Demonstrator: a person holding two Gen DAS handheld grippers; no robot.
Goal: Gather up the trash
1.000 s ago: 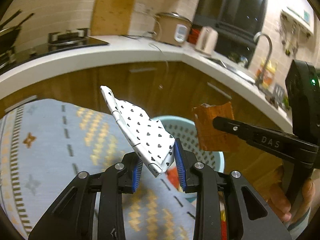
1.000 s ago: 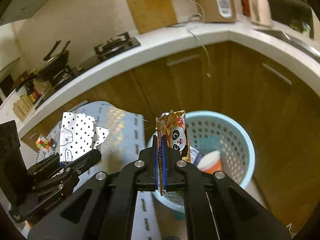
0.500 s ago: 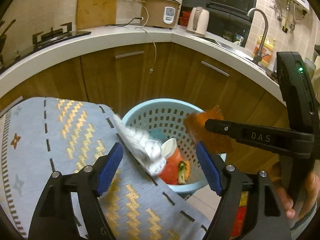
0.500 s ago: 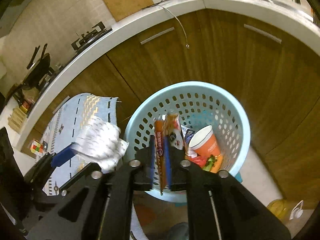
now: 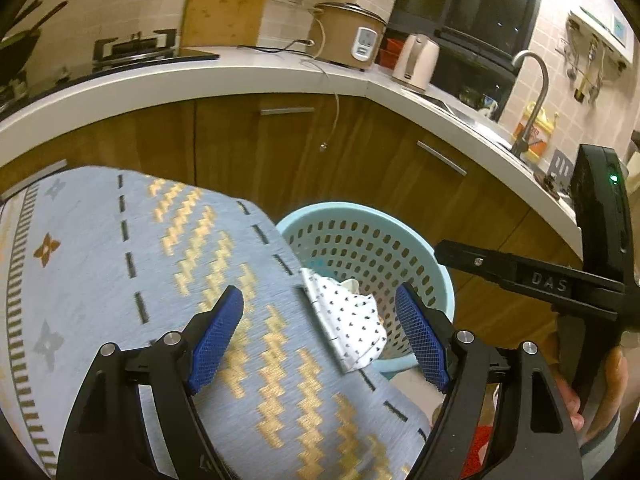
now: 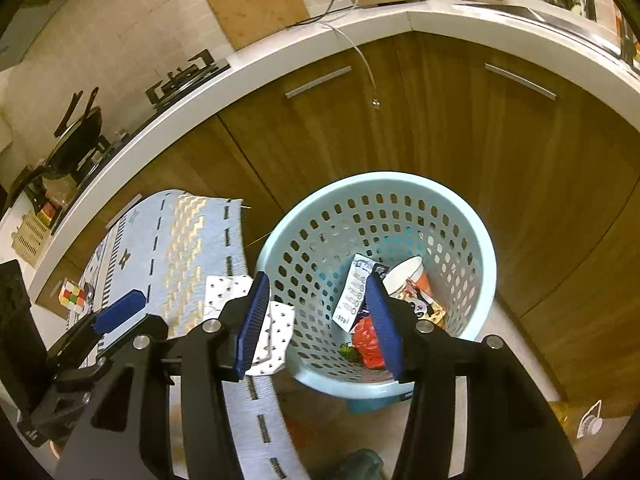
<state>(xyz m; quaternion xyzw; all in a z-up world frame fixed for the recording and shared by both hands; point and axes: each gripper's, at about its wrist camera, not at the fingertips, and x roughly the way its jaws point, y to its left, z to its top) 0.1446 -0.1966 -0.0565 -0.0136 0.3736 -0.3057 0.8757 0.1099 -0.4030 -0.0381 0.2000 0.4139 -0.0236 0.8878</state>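
A light blue perforated basket [image 6: 472, 248] stands on the floor below the table edge; it also shows in the left wrist view [image 5: 400, 236]. It holds a paper cup [image 6: 408, 276], a snack wrapper [image 6: 354, 288] and red scraps. A white heart-print paper [image 5: 348, 326] lies on the tablecloth edge against the basket rim, also seen in the right wrist view [image 6: 272, 340]. My left gripper [image 5: 320, 340] is open and empty above that paper. My right gripper [image 6: 316, 320] is open and empty above the basket.
A blue patterned tablecloth [image 5: 120, 260] covers the table at left. Wooden cabinets [image 6: 400, 120] and a white countertop [image 5: 200, 76] curve behind the basket. A coloured cube [image 6: 72, 298] sits on the table at far left.
Both grippers opened. The heart-print paper dropped from my left gripper onto the table edge by the basket. The snack wrapper left my right gripper and lies in the basket.
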